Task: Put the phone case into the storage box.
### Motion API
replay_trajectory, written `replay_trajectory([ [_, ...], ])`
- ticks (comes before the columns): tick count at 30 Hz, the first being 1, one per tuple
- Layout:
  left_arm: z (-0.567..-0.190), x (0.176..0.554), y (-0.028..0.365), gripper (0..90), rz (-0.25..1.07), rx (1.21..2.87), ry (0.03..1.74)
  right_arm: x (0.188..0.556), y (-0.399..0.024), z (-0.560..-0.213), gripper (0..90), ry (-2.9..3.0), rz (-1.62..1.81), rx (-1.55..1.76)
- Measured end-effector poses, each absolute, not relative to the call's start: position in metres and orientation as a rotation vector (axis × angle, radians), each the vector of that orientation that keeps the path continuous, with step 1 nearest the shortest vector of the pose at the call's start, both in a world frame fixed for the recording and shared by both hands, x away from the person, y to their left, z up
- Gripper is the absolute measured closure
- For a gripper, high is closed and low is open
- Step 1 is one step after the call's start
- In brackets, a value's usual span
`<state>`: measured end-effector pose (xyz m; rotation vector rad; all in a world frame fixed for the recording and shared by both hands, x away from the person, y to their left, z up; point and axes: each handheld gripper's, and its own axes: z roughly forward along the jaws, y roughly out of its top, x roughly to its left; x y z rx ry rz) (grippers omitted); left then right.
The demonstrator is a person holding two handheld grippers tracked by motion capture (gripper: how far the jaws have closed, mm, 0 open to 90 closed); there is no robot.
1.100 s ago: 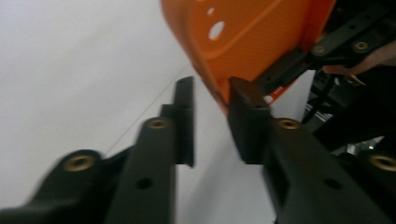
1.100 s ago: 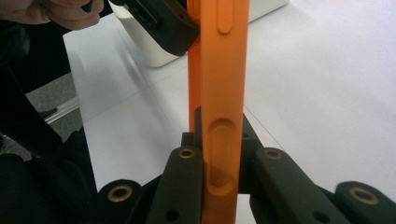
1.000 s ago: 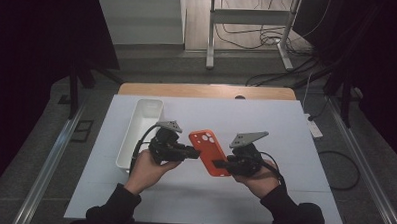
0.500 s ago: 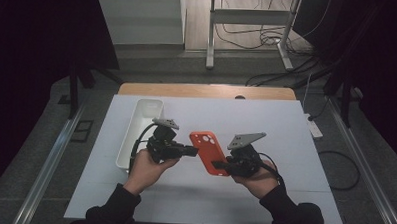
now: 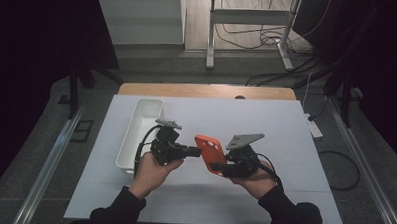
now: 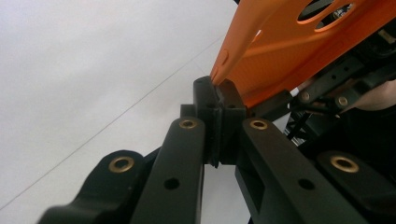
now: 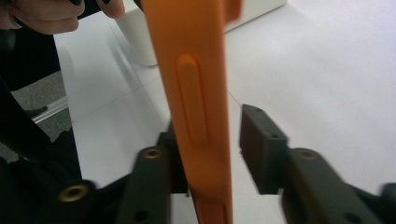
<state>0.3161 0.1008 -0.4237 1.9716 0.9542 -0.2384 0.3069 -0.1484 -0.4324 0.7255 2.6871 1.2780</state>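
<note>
The orange phone case (image 7: 196, 93) runs off the right gripper view's top and bottom edges. In the left gripper view its upper part is cut off. The white bin's (image 5: 141, 130) contents cannot be told.

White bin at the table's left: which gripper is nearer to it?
Left. The left gripper is just right of the white bin; the right gripper is farther right, beyond the orange phone case.
</note>
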Motion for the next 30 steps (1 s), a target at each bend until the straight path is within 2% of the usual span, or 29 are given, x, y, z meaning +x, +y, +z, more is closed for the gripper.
replay_trajectory([
  [2, -0.424, 0.316, 0.1, 89.2, -0.237, 1.973, 0.958, 0.307, -0.148, -0.433, 58.5, 2.686, 1.28, 0.718],
  [11, -0.424, 0.317, 0.101, 89.2, -0.194, 1.994, 0.994, 0.31, -0.145, -0.435, 20.8, 2.674, 1.32, 0.723],
  [15, -0.424, 0.318, 0.103, 89.1, -0.171, 2.002, 1.006, 0.31, -0.146, -0.437, 10.5, 2.667, 1.311, 0.728],
  [19, -0.423, 0.319, 0.107, 89.1, -0.16, 2.003, 1.023, 0.308, -0.148, -0.437, 3.3, 2.654, 1.282, 0.719],
  [30, -0.419, 0.321, 0.118, 89.1, -0.116, 2.013, 1.015, 0.304, -0.165, -0.437, 1.3, 2.639, 1.287, 0.748],
])
